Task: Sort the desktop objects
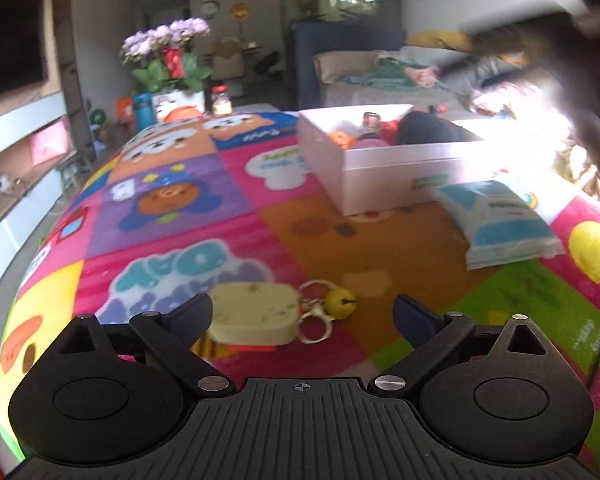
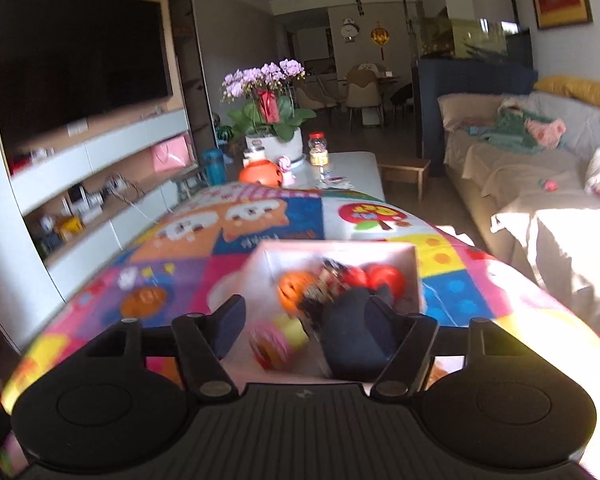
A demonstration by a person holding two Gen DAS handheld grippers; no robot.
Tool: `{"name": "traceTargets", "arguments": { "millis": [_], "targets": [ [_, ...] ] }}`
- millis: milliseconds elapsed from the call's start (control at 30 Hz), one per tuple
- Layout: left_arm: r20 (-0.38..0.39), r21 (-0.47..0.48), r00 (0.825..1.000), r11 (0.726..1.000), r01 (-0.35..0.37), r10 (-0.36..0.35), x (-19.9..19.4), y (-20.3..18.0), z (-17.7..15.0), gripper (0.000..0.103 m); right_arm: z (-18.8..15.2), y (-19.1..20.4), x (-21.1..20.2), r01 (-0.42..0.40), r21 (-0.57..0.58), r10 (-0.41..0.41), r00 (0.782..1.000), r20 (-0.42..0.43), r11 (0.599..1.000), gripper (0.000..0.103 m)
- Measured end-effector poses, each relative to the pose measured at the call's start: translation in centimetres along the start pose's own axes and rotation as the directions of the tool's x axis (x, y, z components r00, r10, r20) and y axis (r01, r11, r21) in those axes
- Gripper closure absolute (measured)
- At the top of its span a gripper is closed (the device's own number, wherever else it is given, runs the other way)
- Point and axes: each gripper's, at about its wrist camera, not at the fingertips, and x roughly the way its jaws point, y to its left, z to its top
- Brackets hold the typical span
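No legible writing on blue-white packet (image 1: pixel 500 220) or white box (image 1: pixel 380 168)

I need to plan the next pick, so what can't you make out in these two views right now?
- Left wrist view: white box contents are blurred; its near wall hides most.
- Left wrist view: print on the blue-white packet is too blurred to read; glare washes out the mat beyond.
- Right wrist view: motion blur smears the box items; whether the dark item touches the right gripper is unclear.
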Motion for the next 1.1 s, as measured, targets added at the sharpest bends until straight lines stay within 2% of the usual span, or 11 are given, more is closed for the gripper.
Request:
{"name": "traceTargets", "arguments": {
  "millis": [133,367,500,600,700,767,933,967,1033,1067,1100],
  "targets": [
    [-0.028,-0.059,0.999,0.998,-0.021,0.019,0.6,1.1,0.0,0.003,-4.5,0.4,-1.5,0.017,-0.063,-0.021,0.998,-0.065,0.998,0.024],
    [-0.062,-0.069,0.998,0.997,-0.036,0.032,1.3,0.7,-0.1,0.003,-10.1,0.9,-1.6,-0.021,-0.025,0.016,0.984,-0.179,0.999,0.023],
    [-0.056,-0.065,0.996,0.996,-0.069,0.065,1.0,1.3,0.1,0.002,-9.8,2.1,-2.6,-0.032,-0.05,0.026,0.993,-0.112,0.998,0.023],
    [-0.033,-0.126,0.988,0.98,-0.152,0.149,0.3,3.4,0.7,0.002,-8.4,4.3,-3.0,-0.109,-0.118,0.101,0.992,-0.074,0.987,0.023],
    [-0.003,-0.201,0.969,0.949,-0.242,0.247,-0.7,5.8,1.6,0.001,-7.9,7.8,-1.9,-0.253,-0.176,0.235,0.965,-0.117,0.951,0.023],
    [0.026,-0.227,0.959,0.936,-0.269,0.283,-1.5,6.8,2.3,0.001,-8.1,10.9,-0.8,-0.33,-0.243,0.303,0.942,-0.142,0.912,0.023],
    [0.078,-0.259,0.949,0.925,-0.277,0.306,-3.2,7.9,3.2,0.0,-9.5,17.7,2.3,-0.425,-0.379,0.36,0.904,-0.232,0.822,0.024],
    [0.082,-0.257,0.948,0.925,-0.279,0.309,-3.4,7.9,3.1,0.0,-9.8,18.7,3.0,-0.42,-0.398,0.344,0.905,-0.25,0.816,0.025],
    [0.083,-0.255,0.947,0.926,-0.279,0.309,-3.7,7.8,3.0,0.0,-10.3,19.6,4.3,-0.382,-0.419,0.295,0.92,-0.259,0.823,0.04],
    [0.083,-0.256,0.949,0.927,-0.274,0.303,-3.9,7.8,2.9,0.0,-10.3,19.6,4.6,-0.382,-0.413,0.289,0.918,-0.271,0.827,0.051],
    [0.083,-0.256,0.952,0.929,-0.266,0.295,-4.0,7.8,2.8,0.0,-10.2,19.2,4.7,-0.384,-0.392,0.29,0.915,-0.279,0.836,0.051]
  ]
}}
